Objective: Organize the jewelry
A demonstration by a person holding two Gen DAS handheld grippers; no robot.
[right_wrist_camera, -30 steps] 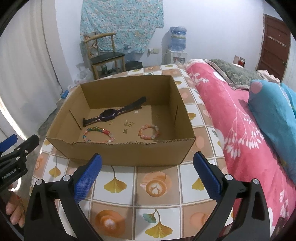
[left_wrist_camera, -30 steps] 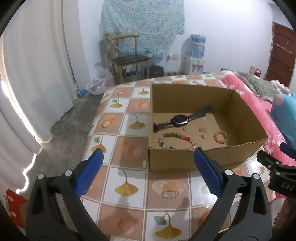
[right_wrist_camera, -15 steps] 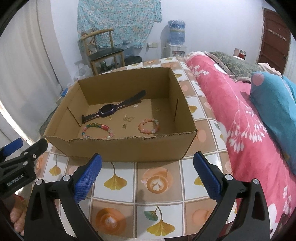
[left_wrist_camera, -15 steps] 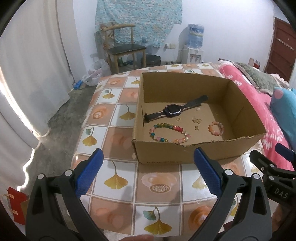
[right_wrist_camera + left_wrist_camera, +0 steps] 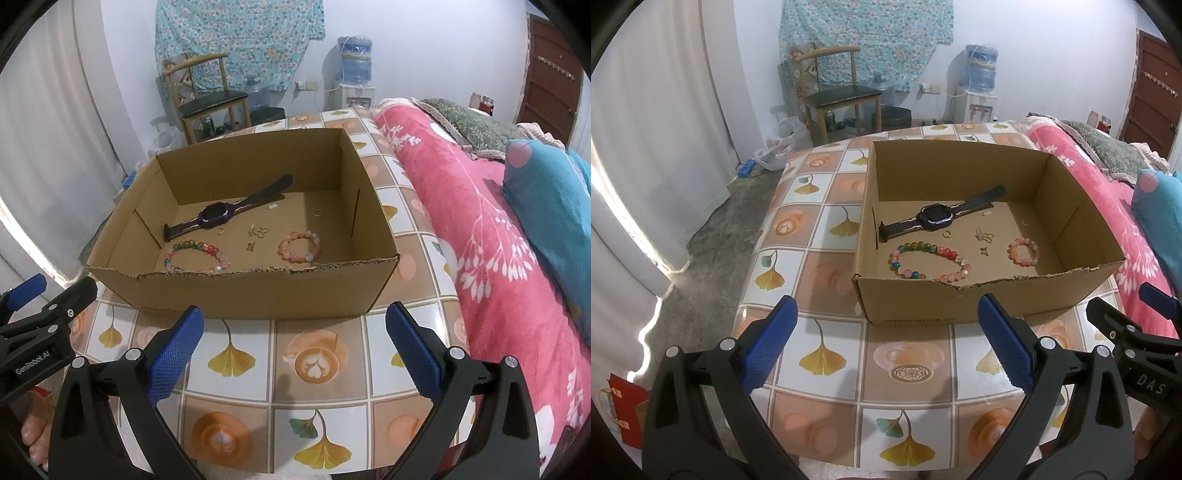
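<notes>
Jewelry lies loose on the floor of the open brown cardboard box (image 5: 993,295) that stands on the ginkgo-leaf patterned tabletop (image 5: 827,354): a dark purple-faced wristwatch (image 5: 938,218) stretched diagonally from 8 o'clock to 2 o'clock, a multicoloured beaded bracelet (image 5: 929,260) just inside the near wall, a smaller pink-orange beaded bracelet (image 5: 1023,252) at about 4 o'clock on the box floor, a cluster of small gold charms (image 5: 984,236) between the two bracelets, and a thin gold ring (image 5: 1025,222) further back. The likely trouble, as I judge it, is with the tiny gold pieces: they lie flat on the cardboard and close together, so broad blue pads could slide over them, push them apart or flick one out of sight. A bead bracelet pinched on one bead could roll and slip free. The torn near wall stands between both tools and the contents, so a low reach could catch the rim and shove the light box across the slick cloth. The left hand-held gripper (image 5: 886,336) is spread wide, holds nothing and hovers at 6 o'clock short of the box; the right hand-held gripper (image 5: 293,343) is likewise spread wide, empty and touching nothing.
</notes>
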